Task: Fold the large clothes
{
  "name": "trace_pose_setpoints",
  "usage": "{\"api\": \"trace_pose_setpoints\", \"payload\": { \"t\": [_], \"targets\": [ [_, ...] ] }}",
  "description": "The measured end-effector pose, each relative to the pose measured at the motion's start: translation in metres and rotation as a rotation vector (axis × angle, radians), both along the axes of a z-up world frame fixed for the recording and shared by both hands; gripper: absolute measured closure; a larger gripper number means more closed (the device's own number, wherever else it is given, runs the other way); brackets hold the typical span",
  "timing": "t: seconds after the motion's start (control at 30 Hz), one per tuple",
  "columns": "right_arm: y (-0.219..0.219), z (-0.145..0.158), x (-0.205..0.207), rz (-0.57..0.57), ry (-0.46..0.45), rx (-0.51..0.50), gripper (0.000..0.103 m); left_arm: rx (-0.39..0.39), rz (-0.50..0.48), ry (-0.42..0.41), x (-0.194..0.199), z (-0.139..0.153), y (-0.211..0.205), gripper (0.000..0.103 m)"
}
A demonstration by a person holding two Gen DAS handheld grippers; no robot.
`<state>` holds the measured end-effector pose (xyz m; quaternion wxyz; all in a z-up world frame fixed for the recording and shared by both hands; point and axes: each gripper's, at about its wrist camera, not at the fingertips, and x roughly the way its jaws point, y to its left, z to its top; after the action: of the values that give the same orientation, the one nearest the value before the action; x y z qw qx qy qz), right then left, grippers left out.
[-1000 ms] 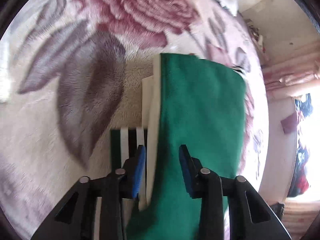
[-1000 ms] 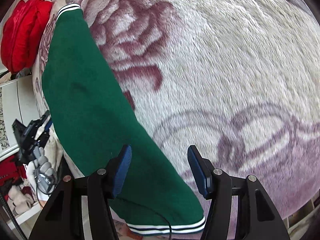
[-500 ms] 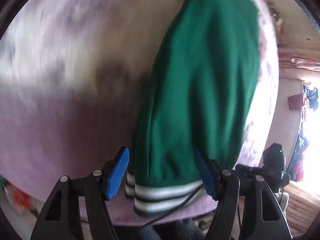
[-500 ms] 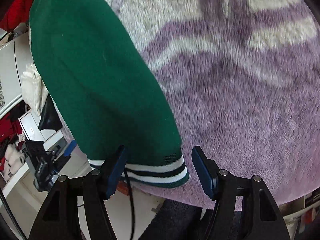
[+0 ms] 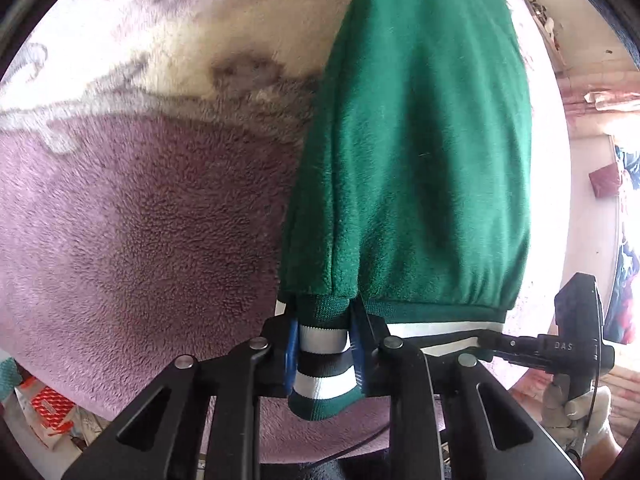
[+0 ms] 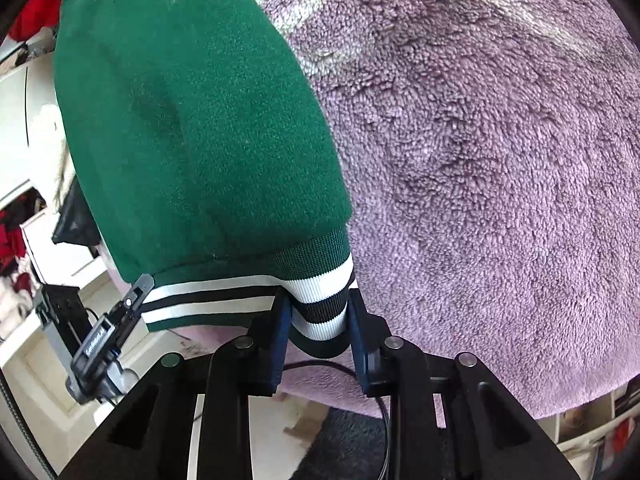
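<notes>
A green fleece jacket (image 5: 420, 152) with a green, white and black striped ribbed hem lies folded lengthwise on a plush purple and cream blanket (image 5: 140, 220). My left gripper (image 5: 324, 356) is shut on the hem's left corner (image 5: 320, 364) at the blanket's near edge. My right gripper (image 6: 318, 332) is shut on the hem's right corner (image 6: 320, 304). The jacket (image 6: 192, 120) stretches away from both grippers. Each gripper also shows in the other's view: the right gripper (image 5: 576, 344) and the left gripper (image 6: 104, 336).
The blanket (image 6: 500, 160) covers a bed whose near edge is just under both grippers. Red fabric (image 6: 36, 12) lies at the far left. Cluttered floor and furniture (image 5: 44, 404) show beyond the bed's edge. A gloved hand (image 5: 572, 404) holds the right gripper.
Both grippers moved down to the jacket's striped hem at the near bed edge and closed on its two corners. A second ago both were open over the jacket.
</notes>
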<state>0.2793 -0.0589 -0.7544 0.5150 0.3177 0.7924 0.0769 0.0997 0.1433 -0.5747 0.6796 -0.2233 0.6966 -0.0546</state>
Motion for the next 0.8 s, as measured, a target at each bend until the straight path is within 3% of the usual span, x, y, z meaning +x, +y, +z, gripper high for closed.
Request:
{"api": "trace_pose_setpoints", "payload": {
  "t": [0.1,0.13,0.2,0.23,0.33,0.4,0.57,0.6,0.63,0.67,0.73,0.8],
  "targets": [
    [-0.002,0.0,0.0,0.004,0.027,0.045,0.067,-0.07,0.018,0.011,0.001,0.011,0.007,0.077],
    [-0.006,0.003,0.0,-0.001,0.023,0.064,0.062,-0.096,0.019,0.004,0.001,0.016,0.01,0.07],
    [-0.02,0.008,0.0,-0.026,-0.029,0.095,0.043,-0.117,0.018,-0.017,0.001,0.014,0.017,0.044],
    [-0.028,0.007,-0.001,-0.038,-0.046,0.098,0.027,-0.132,0.03,-0.021,0.004,0.004,0.02,0.036],
    [-0.038,-0.017,0.004,-0.077,-0.063,0.204,0.024,-0.225,0.073,0.011,0.013,-0.032,0.026,0.036],
    [-0.033,-0.032,0.011,-0.074,-0.081,0.261,0.023,-0.271,0.104,-0.001,0.02,-0.038,0.029,0.036],
    [-0.029,-0.038,0.026,-0.081,-0.127,0.371,0.021,-0.246,0.094,-0.1,0.03,-0.027,0.018,0.035],
    [-0.028,-0.038,0.026,-0.092,-0.135,0.377,0.023,-0.22,0.089,-0.125,0.03,-0.022,0.013,0.035],
    [-0.028,-0.037,0.024,-0.098,-0.139,0.366,0.044,-0.201,0.083,-0.143,0.029,-0.019,0.008,0.05],
    [-0.026,-0.038,0.021,-0.124,-0.122,0.373,0.083,-0.186,0.076,-0.156,0.028,-0.014,0.004,0.074],
    [-0.027,-0.037,0.016,-0.182,-0.108,0.375,0.086,-0.184,0.07,-0.165,0.025,-0.002,0.001,0.084],
    [-0.023,-0.021,0.005,-0.177,-0.12,0.375,0.089,-0.204,0.069,-0.18,0.018,0.015,0.001,0.087]
  ]
}}
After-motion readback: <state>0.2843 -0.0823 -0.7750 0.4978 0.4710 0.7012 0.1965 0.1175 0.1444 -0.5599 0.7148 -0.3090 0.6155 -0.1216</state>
